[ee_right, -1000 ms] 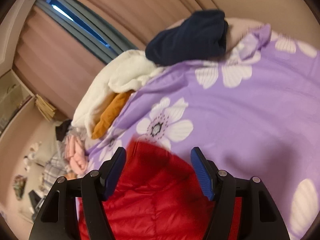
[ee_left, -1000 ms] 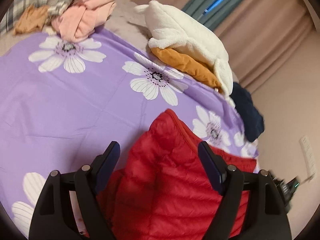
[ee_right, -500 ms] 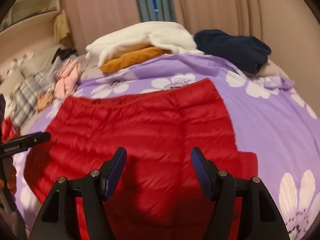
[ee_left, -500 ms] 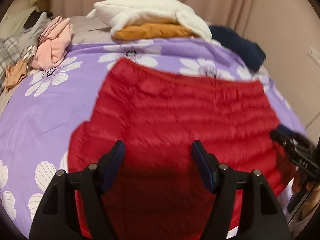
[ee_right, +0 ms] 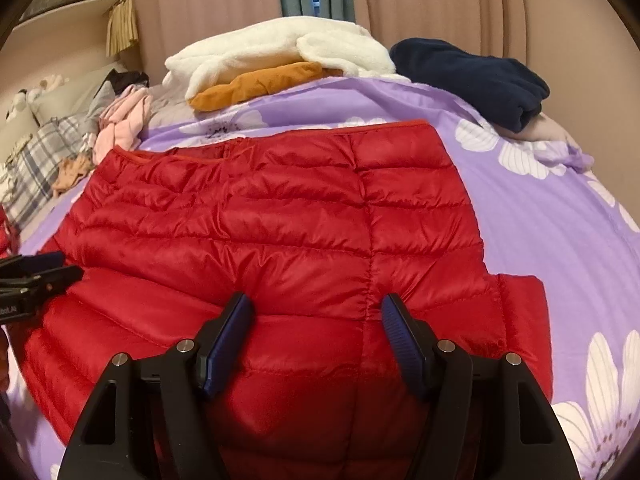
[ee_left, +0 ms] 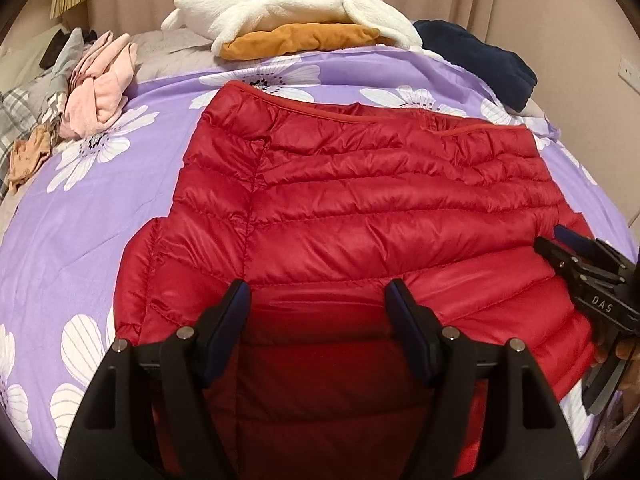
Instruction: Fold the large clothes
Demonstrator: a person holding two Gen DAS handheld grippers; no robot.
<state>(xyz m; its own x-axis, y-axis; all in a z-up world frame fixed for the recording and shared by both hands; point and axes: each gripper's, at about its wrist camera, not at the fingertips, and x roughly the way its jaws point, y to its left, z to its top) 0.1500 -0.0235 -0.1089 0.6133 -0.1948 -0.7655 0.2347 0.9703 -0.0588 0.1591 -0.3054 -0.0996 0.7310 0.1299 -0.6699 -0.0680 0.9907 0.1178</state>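
Observation:
A red quilted down jacket (ee_left: pixel 360 208) lies spread flat on the purple flowered bedsheet (ee_left: pixel 80 216), hem toward the far side. It also fills the right wrist view (ee_right: pixel 260 232). My left gripper (ee_left: pixel 318 292) is open and empty, hovering over the jacket's near part. My right gripper (ee_right: pixel 316 304) is open and empty, hovering over the jacket's near right part. The right gripper also shows at the right edge of the left wrist view (ee_left: pixel 560 240). The left gripper shows at the left edge of the right wrist view (ee_right: pixel 52 268).
A white fleece (ee_left: pixel 288 8) on an orange garment (ee_left: pixel 296 40) lies at the far side. A navy garment (ee_left: pixel 480 60) lies far right. Pink clothes (ee_left: pixel 100 84) and a plaid cloth (ee_right: pixel 40 160) lie far left. Curtains (ee_right: pixel 440 0) hang behind.
Both grippers swung from tilted side views to facing squarely across the bed and drew back. The jacket now lies spread flat in full view. Both stay open.

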